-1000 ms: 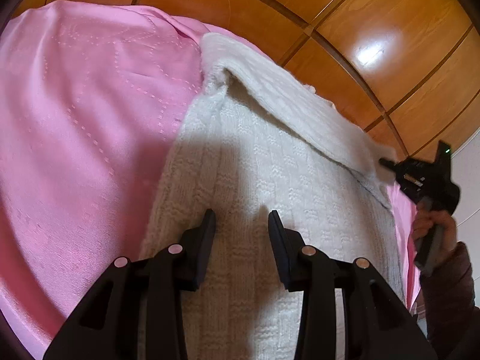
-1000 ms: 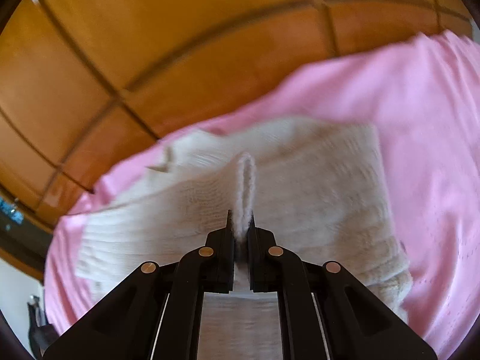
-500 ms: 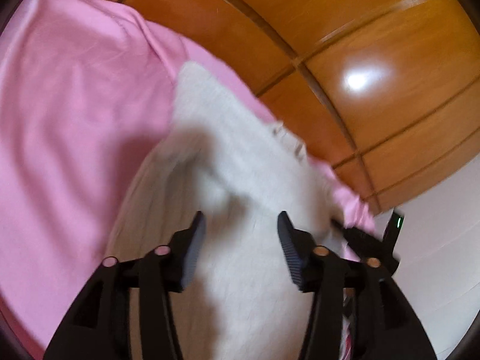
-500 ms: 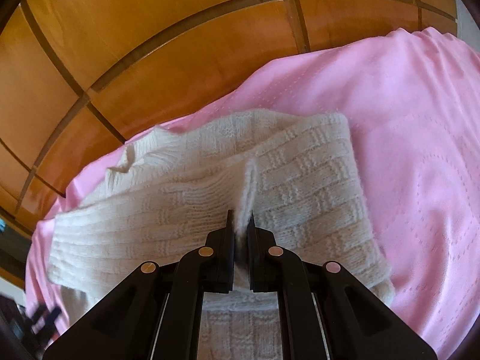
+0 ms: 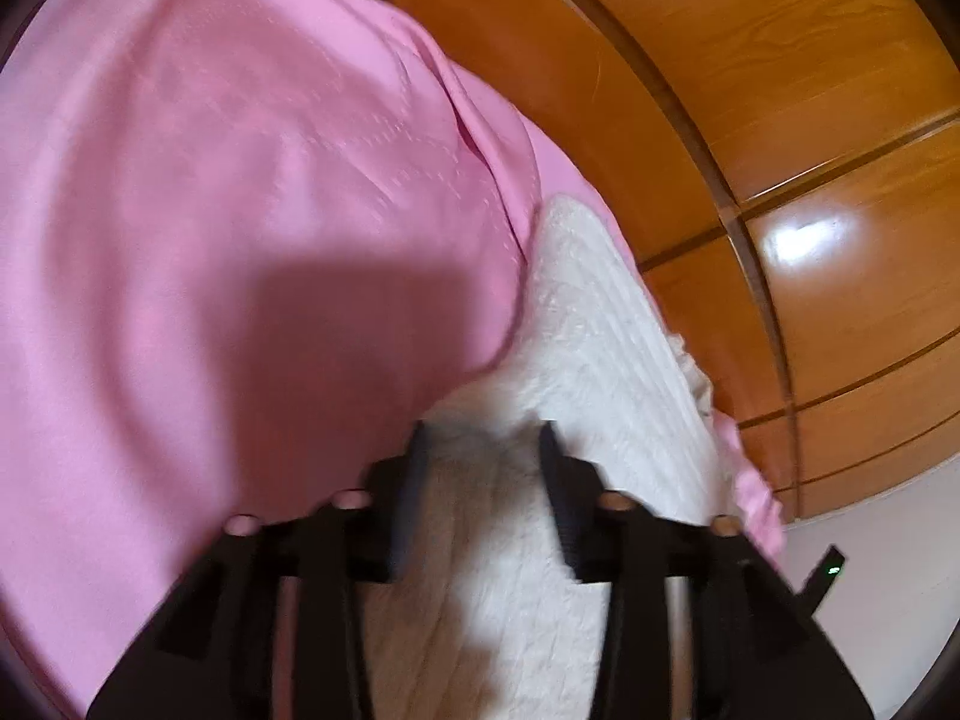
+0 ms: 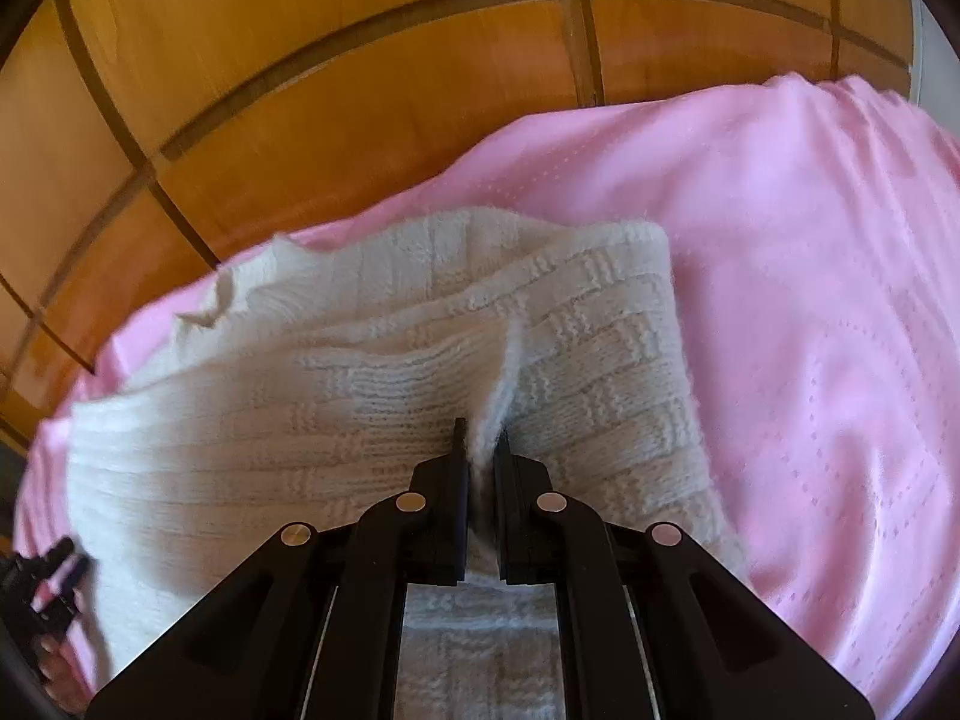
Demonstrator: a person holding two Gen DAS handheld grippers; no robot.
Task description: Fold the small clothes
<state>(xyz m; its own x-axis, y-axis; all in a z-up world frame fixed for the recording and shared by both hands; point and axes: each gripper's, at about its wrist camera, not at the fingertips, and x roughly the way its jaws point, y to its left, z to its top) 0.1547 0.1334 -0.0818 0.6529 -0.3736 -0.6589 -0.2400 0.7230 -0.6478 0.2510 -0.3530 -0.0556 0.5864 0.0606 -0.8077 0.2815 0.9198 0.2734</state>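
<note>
Item: white knitted garment (image 6: 372, 420), partly folded, lying on a pink bedcover (image 6: 810, 300); wooden panelling (image 6: 330, 90) from 9 to 1 o'clock behind it.

Right gripper (image 6: 480, 450): fingers pressed together, pinching a raised ridge of the knit at the garment's middle.

Left gripper (image 5: 480, 468): fingers spread and closing; knit lies below them at 6 o'clock, but the blur hides whether the pads touch it.

Step, as judged: mid-fold, one layer held.

Next move calls for: a firm left pinch, then both hands carrying the layer across evenly.
</note>
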